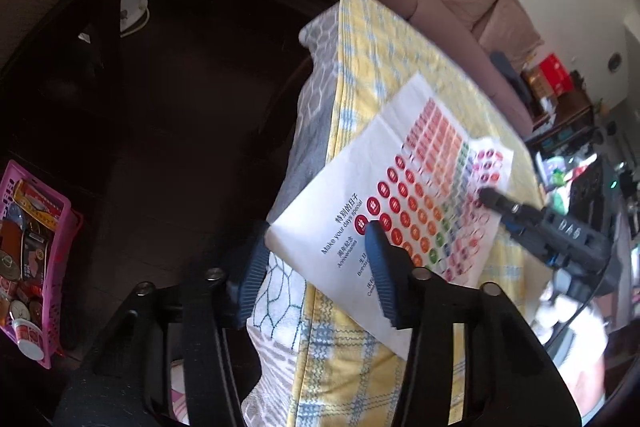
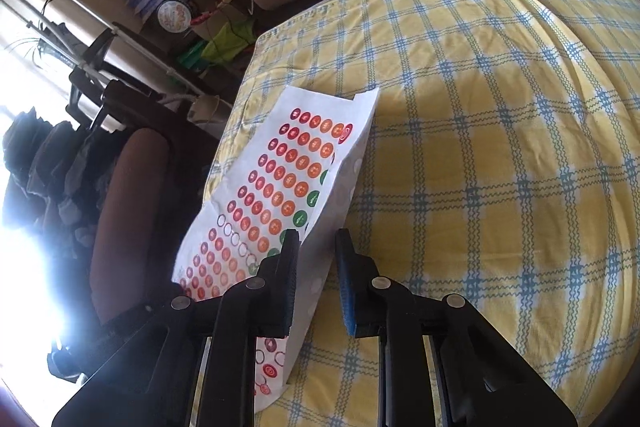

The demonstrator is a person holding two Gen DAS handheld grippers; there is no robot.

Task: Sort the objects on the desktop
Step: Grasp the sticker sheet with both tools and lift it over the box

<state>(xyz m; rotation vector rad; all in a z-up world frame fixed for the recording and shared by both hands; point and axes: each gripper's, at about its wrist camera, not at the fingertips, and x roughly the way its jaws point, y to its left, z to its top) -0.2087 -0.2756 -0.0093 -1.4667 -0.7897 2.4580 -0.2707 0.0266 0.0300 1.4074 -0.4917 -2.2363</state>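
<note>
Left wrist view: bench under a yellow plaid cloth [image 1: 360, 67]; on it lies a white sticker sheet [image 1: 384, 195], rows of red, orange and green dots, long axis running from the left gripper [image 1: 316, 267] toward the right gripper [image 1: 490, 199]. Left jaws spread, astride the near edge. Right wrist view: right gripper [image 2: 318, 283], jaws spread about the sheet's upturned edge, unclosed.
</note>
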